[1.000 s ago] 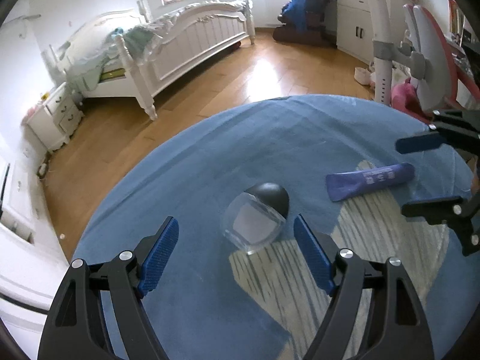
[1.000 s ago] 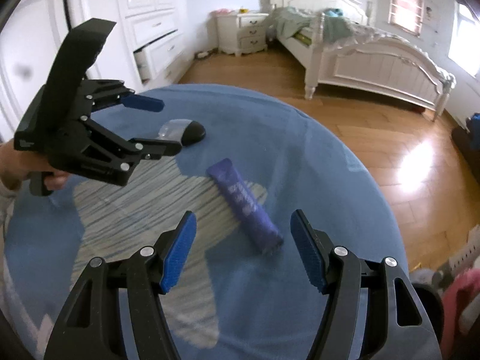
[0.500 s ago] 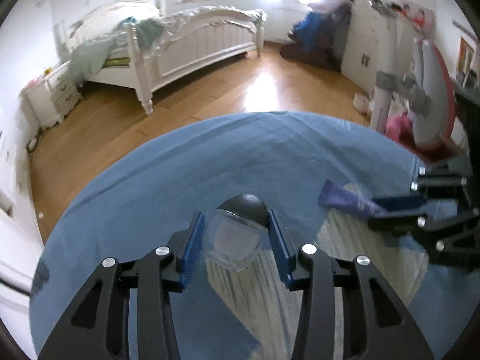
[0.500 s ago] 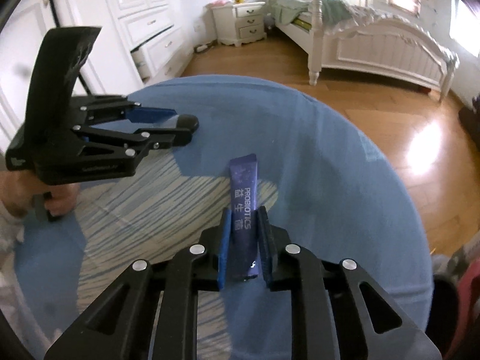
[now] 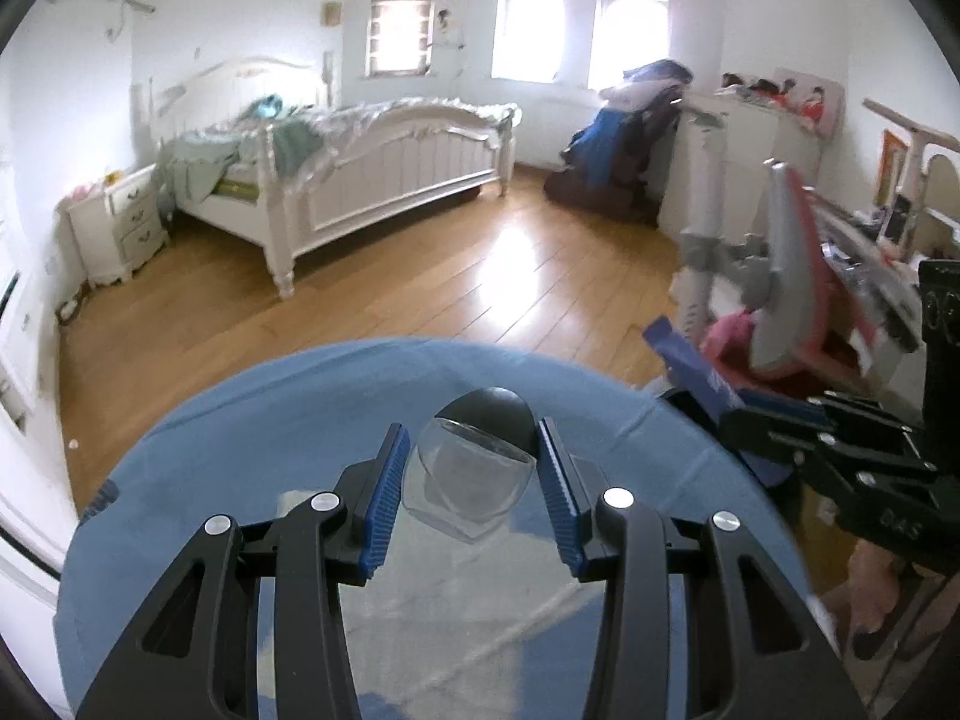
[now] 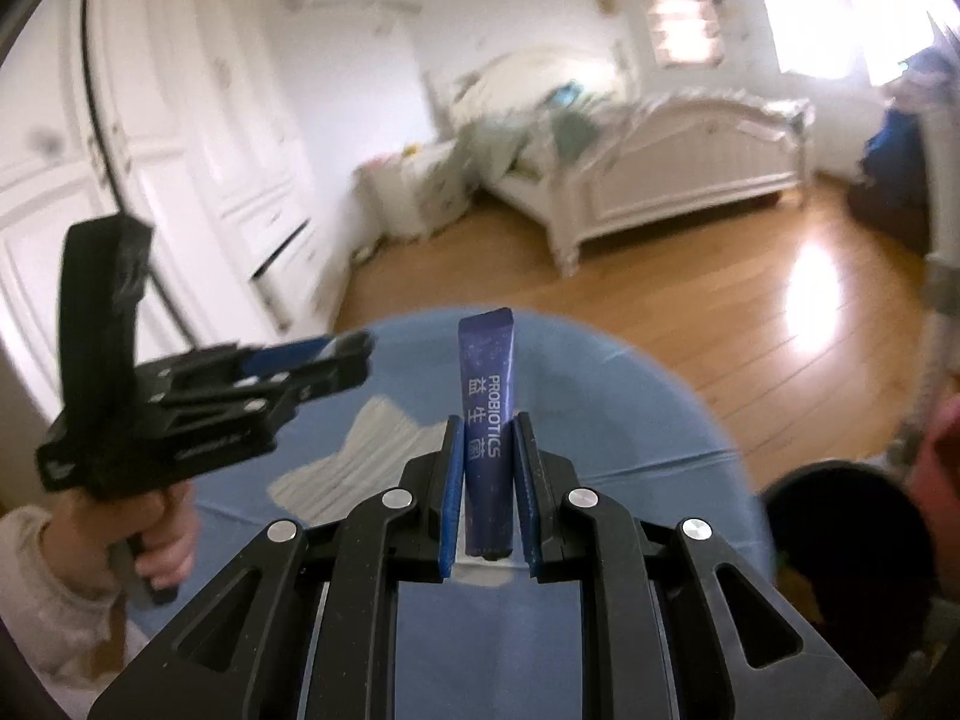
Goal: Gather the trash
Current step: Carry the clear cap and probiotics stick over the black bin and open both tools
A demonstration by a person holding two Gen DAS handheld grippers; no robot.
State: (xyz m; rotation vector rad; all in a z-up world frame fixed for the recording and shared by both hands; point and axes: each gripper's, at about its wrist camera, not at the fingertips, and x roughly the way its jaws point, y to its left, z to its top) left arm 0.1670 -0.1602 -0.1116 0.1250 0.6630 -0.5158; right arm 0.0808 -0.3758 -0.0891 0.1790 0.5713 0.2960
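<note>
So both claws are loaded and up off the bench (image 5: pixel 198 480), which sits under them with its blue cloth. Off to the right of the right claw there's a dark round bin-looking thing (image 6: pixel 840 546) down low, partly blurred, so my guess is that's where the trash is headed, which would explain why everything is held up in the air instead of resting.

The left claw (image 5: pixel 471 480) is clamped on a clear cup (image 5: pixel 468 489) with a dark lid. The blue pads squeeze its sides, lid end pointing away from the claw, mouth end back toward the camera. Gripping it across the body makes sense since it's light and a bit squashy.

The right claw (image 6: pixel 487 483) is pinched nearly shut on a purple sachet (image 6: pixel 486 420), the probiotics kind. It sticks straight out ahead of the pads, held by its near half. The thing is flat and thin, hence the tight pinch.

Compared with a second ago: both claws were wide open then, hovering over the cup and sachet lying on the bench. Half a second ago the pads had closed on both. Now they're lifted, the bench has dropped lower in both views and more of the bedroom shows.
</note>
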